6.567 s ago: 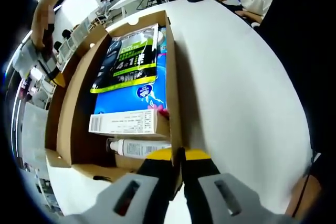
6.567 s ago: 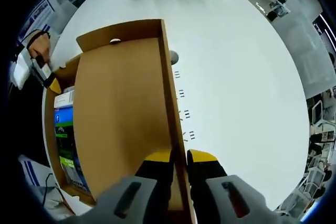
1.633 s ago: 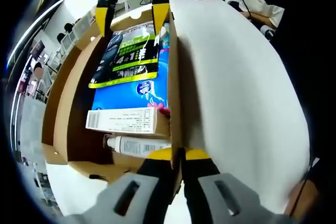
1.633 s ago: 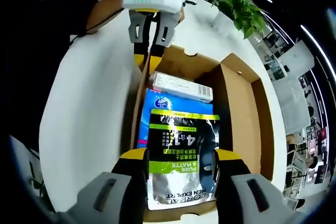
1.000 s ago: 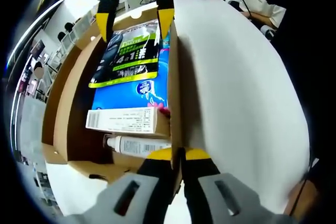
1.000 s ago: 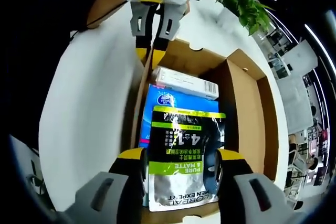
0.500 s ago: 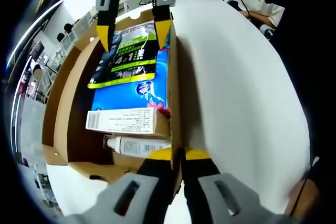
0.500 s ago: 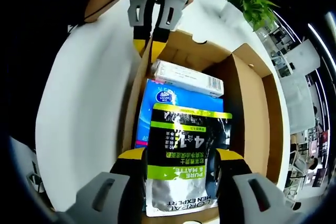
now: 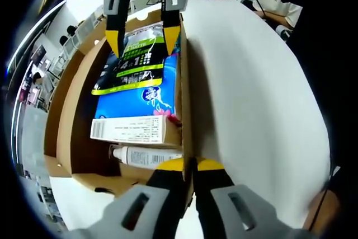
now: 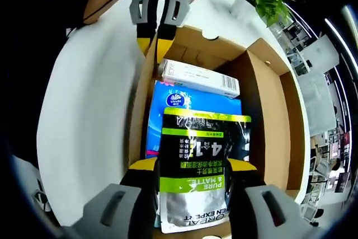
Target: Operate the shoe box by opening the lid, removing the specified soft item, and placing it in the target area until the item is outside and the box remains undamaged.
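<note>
A glossy black-and-green pouch [image 10: 198, 166] is clamped by the right tongs [image 10: 190, 174] inside the open cardboard box [image 10: 268, 116]. The box's thin wall is pinched by the left tongs [image 9: 188, 167] on the smooth white desk [image 9: 251, 93].

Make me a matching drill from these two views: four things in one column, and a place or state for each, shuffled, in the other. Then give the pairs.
Things
1. black and green pouch
2. white carton
3. left gripper
4. blue pack

Places or states
A. shut on the box wall
B. lying under the pouch
C. between the right gripper's jaws
D. lying across the box at the left gripper's end

Pairs: 1-C, 2-D, 3-A, 4-B
</note>
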Action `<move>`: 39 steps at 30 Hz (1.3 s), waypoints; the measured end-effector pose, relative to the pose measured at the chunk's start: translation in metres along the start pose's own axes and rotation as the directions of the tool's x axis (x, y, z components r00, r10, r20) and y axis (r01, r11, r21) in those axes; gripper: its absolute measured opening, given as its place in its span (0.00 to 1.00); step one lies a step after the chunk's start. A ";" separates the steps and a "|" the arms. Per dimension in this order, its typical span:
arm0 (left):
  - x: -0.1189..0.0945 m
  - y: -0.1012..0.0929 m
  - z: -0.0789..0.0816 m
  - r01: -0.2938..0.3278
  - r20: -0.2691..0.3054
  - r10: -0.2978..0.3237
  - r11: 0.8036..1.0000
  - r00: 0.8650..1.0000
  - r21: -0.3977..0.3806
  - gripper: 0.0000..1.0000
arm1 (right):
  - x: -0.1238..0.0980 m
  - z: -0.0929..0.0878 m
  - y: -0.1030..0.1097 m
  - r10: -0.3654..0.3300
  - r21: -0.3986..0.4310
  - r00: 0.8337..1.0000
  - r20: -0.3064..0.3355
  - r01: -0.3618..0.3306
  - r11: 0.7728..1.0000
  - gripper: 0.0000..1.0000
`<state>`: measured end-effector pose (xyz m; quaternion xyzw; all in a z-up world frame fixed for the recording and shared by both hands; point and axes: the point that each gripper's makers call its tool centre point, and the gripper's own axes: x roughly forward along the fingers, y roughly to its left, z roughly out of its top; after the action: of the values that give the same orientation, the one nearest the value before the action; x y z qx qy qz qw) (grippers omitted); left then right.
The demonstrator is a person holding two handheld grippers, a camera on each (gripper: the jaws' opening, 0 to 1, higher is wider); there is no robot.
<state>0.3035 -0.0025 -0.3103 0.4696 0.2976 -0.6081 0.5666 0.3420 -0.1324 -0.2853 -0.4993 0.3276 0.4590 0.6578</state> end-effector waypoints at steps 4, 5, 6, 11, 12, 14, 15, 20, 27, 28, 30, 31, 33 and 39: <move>0.001 0.000 0.000 0.001 -0.004 -0.001 1.000 1.000 -0.002 0.04 | 0.001 0.000 0.000 -0.012 0.014 1.000 0.001 0.012 1.000 0.44; 0.000 0.000 0.000 0.001 -0.004 -0.001 1.000 1.000 -0.003 0.04 | 0.001 -0.001 0.001 -0.013 0.014 1.000 0.001 0.013 1.000 0.44; 0.000 0.000 0.000 0.001 -0.005 -0.001 1.000 1.000 -0.003 0.04 | 0.000 -0.001 0.001 -0.019 0.015 1.000 0.000 0.019 1.000 0.44; 0.001 0.000 0.000 0.000 -0.005 0.000 1.000 1.000 0.002 0.04 | 0.000 -0.003 0.000 -0.054 0.007 0.998 -0.035 0.055 0.998 0.45; 0.001 0.000 0.000 0.000 -0.006 0.000 1.000 1.000 0.003 0.04 | 0.003 -0.002 -0.001 -0.074 -0.003 0.996 -0.042 0.074 0.997 0.45; 0.001 0.000 0.000 0.000 -0.005 0.000 1.000 1.000 0.004 0.04 | 0.004 -0.001 -0.001 -0.097 -0.018 0.994 -0.051 0.096 0.995 0.44; 0.001 -0.001 0.000 0.000 -0.004 0.000 1.000 1.000 0.005 0.04 | 0.005 0.000 -0.002 -0.119 -0.023 0.991 -0.056 0.117 0.993 0.44; 0.001 -0.001 0.001 0.001 -0.005 -0.001 1.000 1.000 0.008 0.04 | 0.005 0.001 -0.004 -0.173 -0.031 0.983 -0.058 0.171 0.985 0.43; 0.001 0.000 0.000 0.000 -0.006 0.000 1.000 1.000 0.008 0.04 | 0.001 0.000 -0.007 -0.223 -0.039 0.972 -0.078 0.220 0.975 0.44; 0.001 0.000 0.000 0.000 -0.006 0.000 1.000 1.000 0.008 0.04 | 0.000 0.000 -0.008 -0.235 -0.041 0.969 -0.079 0.232 0.972 0.44; 0.001 0.000 0.000 0.000 -0.006 0.000 1.000 1.000 0.009 0.04 | 0.000 0.000 -0.011 -0.249 -0.046 0.965 -0.079 0.246 0.968 0.45; 0.001 0.000 0.000 0.000 -0.006 0.000 1.000 1.000 0.010 0.04 | -0.002 0.000 -0.013 -0.279 -0.062 0.957 -0.081 0.274 0.960 0.45; 0.001 0.000 0.000 0.000 -0.007 0.000 1.000 1.000 0.010 0.04 | -0.006 0.001 -0.017 -0.320 -0.075 0.944 -0.081 0.315 0.946 0.48; 0.001 0.000 0.001 0.001 -0.004 -0.001 1.000 1.000 0.016 0.04 | -0.015 0.004 -0.024 -0.438 -0.134 0.895 -0.078 0.426 0.895 0.49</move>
<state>0.3034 -0.0036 -0.3114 0.4753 0.2941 -0.6100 0.5617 0.3590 -0.1348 -0.2626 -0.6200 0.2163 0.2918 0.6955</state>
